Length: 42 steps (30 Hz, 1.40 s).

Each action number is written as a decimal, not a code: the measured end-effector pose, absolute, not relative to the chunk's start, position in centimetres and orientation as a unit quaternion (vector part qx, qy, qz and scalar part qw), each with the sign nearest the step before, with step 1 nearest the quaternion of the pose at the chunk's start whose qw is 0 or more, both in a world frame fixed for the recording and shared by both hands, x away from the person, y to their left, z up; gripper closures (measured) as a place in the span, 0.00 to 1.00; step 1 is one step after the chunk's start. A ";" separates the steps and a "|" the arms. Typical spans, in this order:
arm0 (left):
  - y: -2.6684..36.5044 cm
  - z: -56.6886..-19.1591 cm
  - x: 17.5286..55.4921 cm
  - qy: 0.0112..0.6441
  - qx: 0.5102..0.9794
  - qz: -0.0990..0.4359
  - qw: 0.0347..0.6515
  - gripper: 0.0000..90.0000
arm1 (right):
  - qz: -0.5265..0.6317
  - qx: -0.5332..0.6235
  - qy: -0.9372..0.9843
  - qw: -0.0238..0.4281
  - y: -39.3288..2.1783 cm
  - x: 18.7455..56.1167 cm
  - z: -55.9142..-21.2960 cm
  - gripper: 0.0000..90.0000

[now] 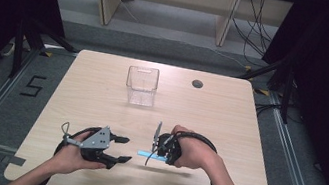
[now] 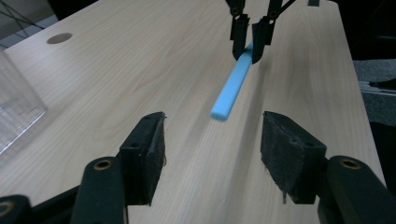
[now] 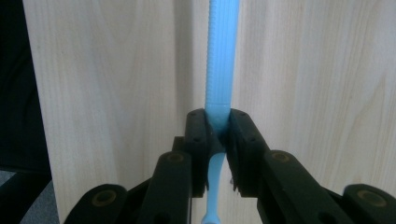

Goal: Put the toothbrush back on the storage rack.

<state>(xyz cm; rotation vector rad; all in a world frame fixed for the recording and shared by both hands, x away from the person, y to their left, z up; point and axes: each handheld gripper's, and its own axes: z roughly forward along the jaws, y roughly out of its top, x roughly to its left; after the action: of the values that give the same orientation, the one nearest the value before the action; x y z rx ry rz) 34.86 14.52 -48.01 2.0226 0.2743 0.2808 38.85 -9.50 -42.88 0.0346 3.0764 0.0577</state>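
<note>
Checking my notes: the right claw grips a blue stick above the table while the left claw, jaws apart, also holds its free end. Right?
Not quite. The left claw holds nothing; the left gripper view shows the blue stick ending short of its jaws. The right claw does grip it.

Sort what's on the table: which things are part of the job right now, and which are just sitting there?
In play:
blue stick, clamped in right gripper
left gripper, open, facing the stick's free end

Idle:
clear bin, far side of the table
</note>
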 end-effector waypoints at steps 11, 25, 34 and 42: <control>12.6 -49.0 35.9 0.090 0.854 0.098 0.503 0.53 | 0.023 -0.007 0.999 0.032 -8.1 38.8 -42.7 0.88; 11.9 -49.5 36.3 0.073 0.862 0.077 0.496 0.74 | 0.021 -0.020 0.999 0.025 -6.6 38.6 -42.2 0.88; 11.8 -49.5 36.5 0.058 0.869 0.067 0.486 0.83 | 0.021 -0.025 0.999 0.027 -6.2 38.5 -42.2 0.88; 12.0 -49.5 36.7 0.047 0.867 0.057 0.492 0.86 | 0.036 -0.036 0.998 0.031 -6.2 38.6 -42.2 0.85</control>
<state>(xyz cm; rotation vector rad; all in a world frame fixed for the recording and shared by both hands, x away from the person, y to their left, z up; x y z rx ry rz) 36.75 12.04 -49.48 2.1048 0.1149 0.1391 38.64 -6.21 -42.25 -0.1097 3.0758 0.1114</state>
